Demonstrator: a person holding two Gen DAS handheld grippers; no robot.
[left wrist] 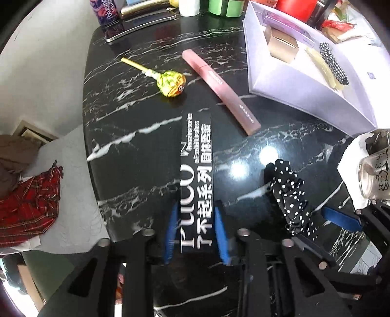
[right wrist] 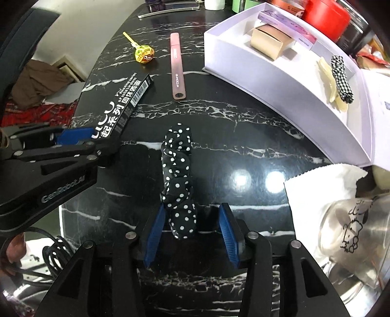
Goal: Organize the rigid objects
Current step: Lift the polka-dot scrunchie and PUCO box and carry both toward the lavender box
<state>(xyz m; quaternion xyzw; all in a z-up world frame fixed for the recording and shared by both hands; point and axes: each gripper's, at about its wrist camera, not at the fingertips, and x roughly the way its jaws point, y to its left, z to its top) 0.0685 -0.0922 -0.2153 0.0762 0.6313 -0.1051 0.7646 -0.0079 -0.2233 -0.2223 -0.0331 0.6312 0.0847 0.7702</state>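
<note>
My left gripper point(left wrist: 196, 229) is shut on a long black box with white lettering point(left wrist: 197, 170), which also shows in the right wrist view point(right wrist: 126, 102). My right gripper point(right wrist: 192, 231) is open around the near end of a black polka-dot scrunchie point(right wrist: 179, 180) lying on the black marble table point(right wrist: 243, 136); its left pad touches the scrunchie, the right pad stands apart. The scrunchie also shows in the left wrist view point(left wrist: 290, 195). A pink tube point(left wrist: 219, 90) and a yellow lollipop point(left wrist: 170, 83) lie beyond. A white tray point(right wrist: 280, 80) holds a tan box, purple boxes, a cream clip and a checkered scrunchie.
A glass with a cartoon print point(right wrist: 353, 231) lies on white tissue point(right wrist: 312, 185) at the right. A phone point(left wrist: 139, 22), bottles and cans stand at the table's far edge. Red plaid cloth point(left wrist: 29, 209) lies off the table's left edge.
</note>
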